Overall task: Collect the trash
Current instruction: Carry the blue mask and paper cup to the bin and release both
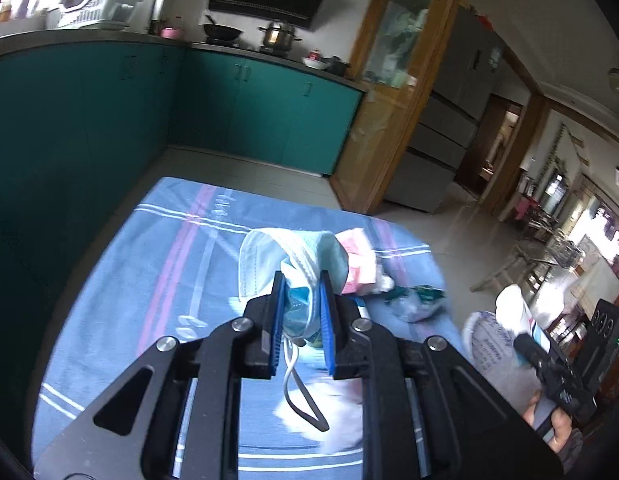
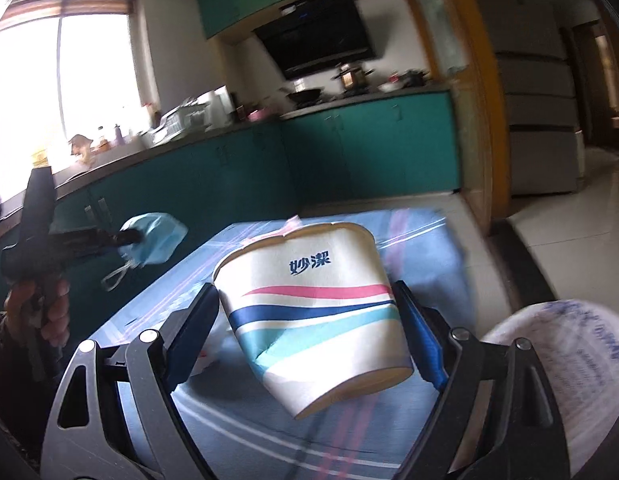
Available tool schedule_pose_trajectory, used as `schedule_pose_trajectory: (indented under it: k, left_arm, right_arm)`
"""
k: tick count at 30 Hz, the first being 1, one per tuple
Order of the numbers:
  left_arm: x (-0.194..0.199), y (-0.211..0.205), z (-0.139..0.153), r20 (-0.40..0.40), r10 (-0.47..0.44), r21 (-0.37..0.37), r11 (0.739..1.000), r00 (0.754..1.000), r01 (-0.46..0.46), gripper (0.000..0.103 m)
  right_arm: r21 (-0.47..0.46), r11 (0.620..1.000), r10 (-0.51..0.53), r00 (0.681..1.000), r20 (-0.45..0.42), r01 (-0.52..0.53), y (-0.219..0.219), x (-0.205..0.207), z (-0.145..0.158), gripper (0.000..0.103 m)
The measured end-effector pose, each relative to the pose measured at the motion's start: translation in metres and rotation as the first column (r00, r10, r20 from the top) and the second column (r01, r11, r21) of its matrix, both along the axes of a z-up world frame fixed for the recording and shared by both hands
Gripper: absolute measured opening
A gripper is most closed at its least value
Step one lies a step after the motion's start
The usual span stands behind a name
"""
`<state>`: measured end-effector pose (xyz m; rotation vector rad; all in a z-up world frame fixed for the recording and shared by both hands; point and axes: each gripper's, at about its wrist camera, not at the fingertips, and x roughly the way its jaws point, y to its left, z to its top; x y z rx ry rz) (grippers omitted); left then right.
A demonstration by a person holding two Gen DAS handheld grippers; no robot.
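My left gripper (image 1: 303, 280) is shut on a light blue and white face mask (image 1: 269, 256), lifted above the blue plaid cloth (image 1: 149, 264); an ear loop (image 1: 301, 396) hangs down between the fingers. In the right wrist view the same gripper (image 2: 129, 236) holds the mask (image 2: 157, 240) at the left, gripped by a hand (image 2: 49, 312). My right gripper (image 2: 305, 290) is shut on a tilted paper cup (image 2: 309, 304) with pink, blue and teal stripes, held above the cloth (image 2: 421, 248). That cup (image 1: 513, 312) also shows at the right of the left wrist view.
On the cloth lie a pink packet (image 1: 357, 256), a green wrapper (image 1: 417, 294) and crumpled plastic. A white printed bag (image 2: 569, 380) stands at the table's right. Teal kitchen cabinets (image 1: 109, 120) run behind and to the left; tiled floor and a wooden door frame (image 1: 389, 120) lie beyond.
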<state>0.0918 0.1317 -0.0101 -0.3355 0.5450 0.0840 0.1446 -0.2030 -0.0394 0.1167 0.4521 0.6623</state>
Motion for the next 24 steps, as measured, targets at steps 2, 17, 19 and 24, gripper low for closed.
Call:
schedule_pose_trajectory:
  k: [2, 17, 19, 24]
  left_arm:
    - [0.013, -0.023, 0.005, -0.005, -0.073, 0.014, 0.997, 0.997, 0.073, 0.017]
    - [0.102, -0.287, -0.054, -0.264, -0.751, -0.066, 0.64, 0.605, 0.766, 0.018]
    - [0.101, -0.304, -0.064, -0.294, -0.761, -0.043, 0.615, 0.578, 0.788, 0.024]
    - [0.095, -0.314, -0.068, -0.316, -0.749, 0.014, 0.61, 0.582, 0.792, 0.056]
  right_arm:
    - [-0.002, 0.997, -0.079, 0.997, 0.0, 0.079, -0.023, 0.001, 0.0, 0.085]
    - [-0.133, 0.784, -0.62, 0.777, -0.108, 0.607, -0.173, 0.007, -0.028, 0.085]
    - [-0.142, 0.785, -0.618, 0.777, -0.121, 0.603, -0.177, 0.006, -0.033, 0.085]
    - [-0.179, 0.792, -0.609, 0.779, -0.151, 0.584, -0.173, 0.009, -0.037, 0.086]
